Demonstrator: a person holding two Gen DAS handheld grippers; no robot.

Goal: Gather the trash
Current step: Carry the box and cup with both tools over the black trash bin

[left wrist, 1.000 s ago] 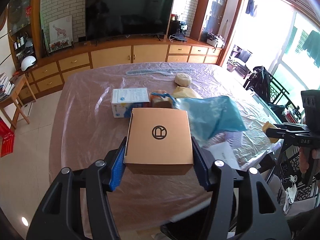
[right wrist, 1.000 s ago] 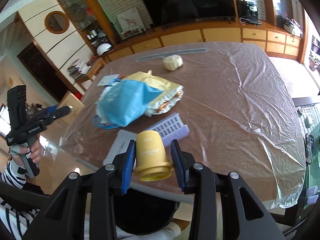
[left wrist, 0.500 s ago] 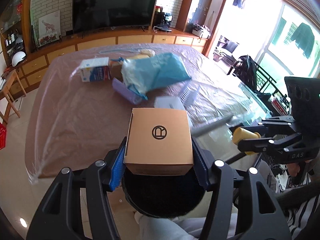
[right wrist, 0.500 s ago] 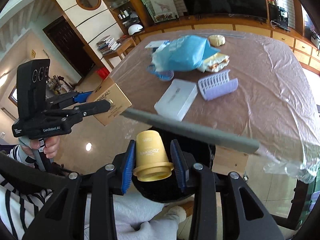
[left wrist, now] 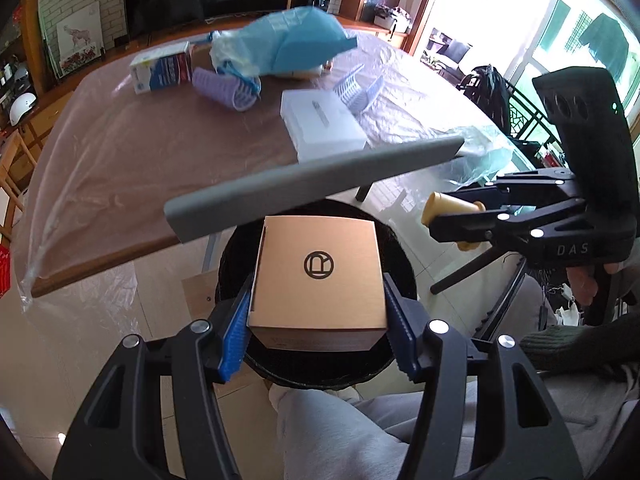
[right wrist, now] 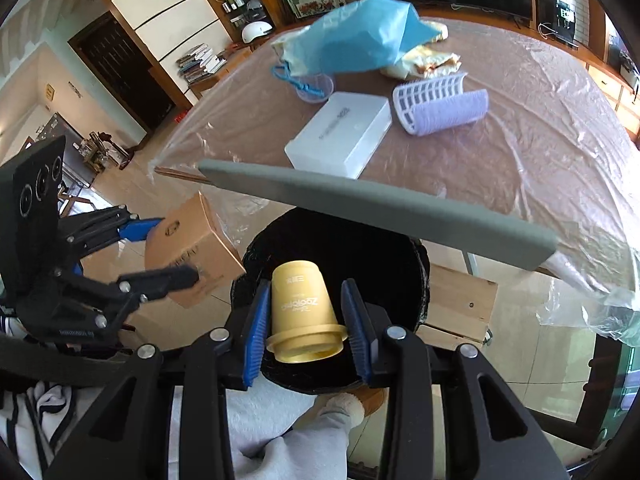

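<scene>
1. Trash in the left wrist view: a cardboard box (left wrist: 318, 276) was gripped by its side walls in the left gripper (left wrist: 316, 316), above the black bin (left wrist: 236, 256). It was judged light and stiff but crushable. A circled "R" logo was printed on its top.
2. In the right wrist view, a yellow cup (right wrist: 303, 312) sat between the fingers of the right gripper (right wrist: 306, 320), over the bin; whether it was pinched could not be told. It was judged light, rigid and smooth. Its print was not read surely.
</scene>
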